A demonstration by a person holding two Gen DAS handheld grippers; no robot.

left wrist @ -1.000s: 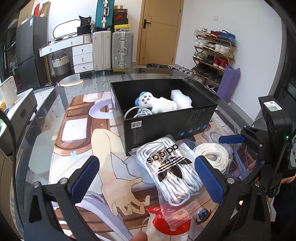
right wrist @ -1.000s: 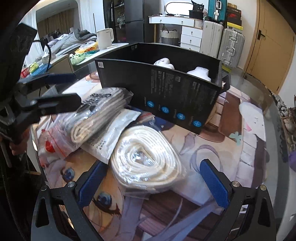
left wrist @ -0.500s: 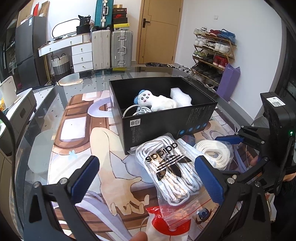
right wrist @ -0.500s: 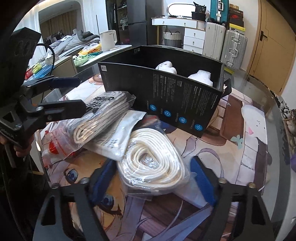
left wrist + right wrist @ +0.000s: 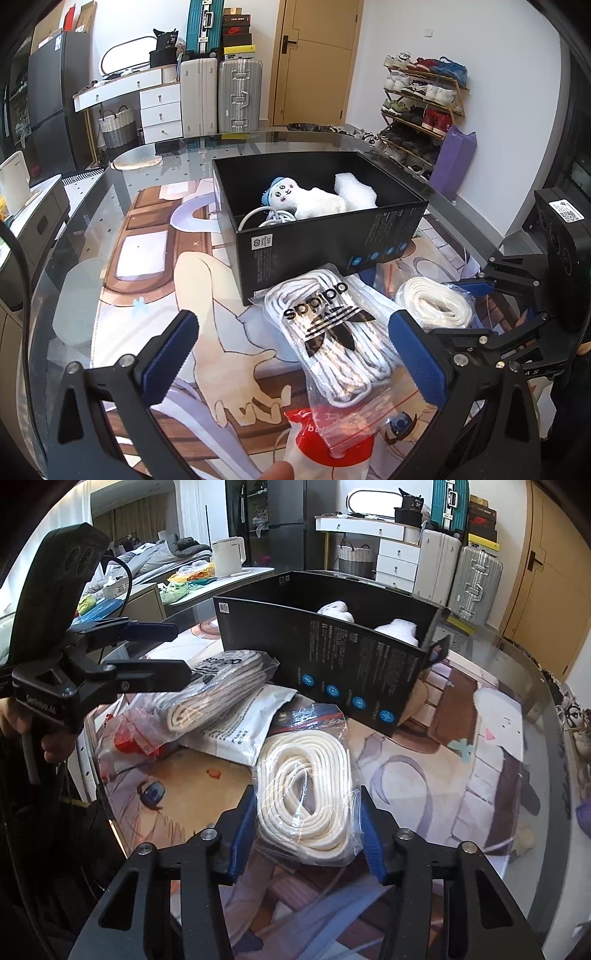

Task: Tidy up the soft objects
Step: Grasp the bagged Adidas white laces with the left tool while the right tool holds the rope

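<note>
the bagged coil of cream cord (image 5: 306,797) lies on the printed table mat (image 5: 458,790), just in front of the black box (image 5: 325,243), and it sits between the blue pads of my right gripper (image 5: 306,834). those jaws are closing on it; the pads look to be touching the plastic on both sides, so i read it as a grip forming, not yet a lift.

my left gripper (image 5: 295,354) hangs spread wide over the bag of striped laces (image 5: 332,339), grasping nothing.

by my count the box already holds a white plush toy (image 5: 306,199), a coiled grey cable (image 5: 269,218) and a white foam-like wad (image 5: 354,190). left on the table: the cord, the laces, a flat white pouch (image 5: 240,727) beneath them, and a red-and-white bag (image 5: 328,439) at the near edge. so i judge it under half done, with the cord next to go in.
</note>
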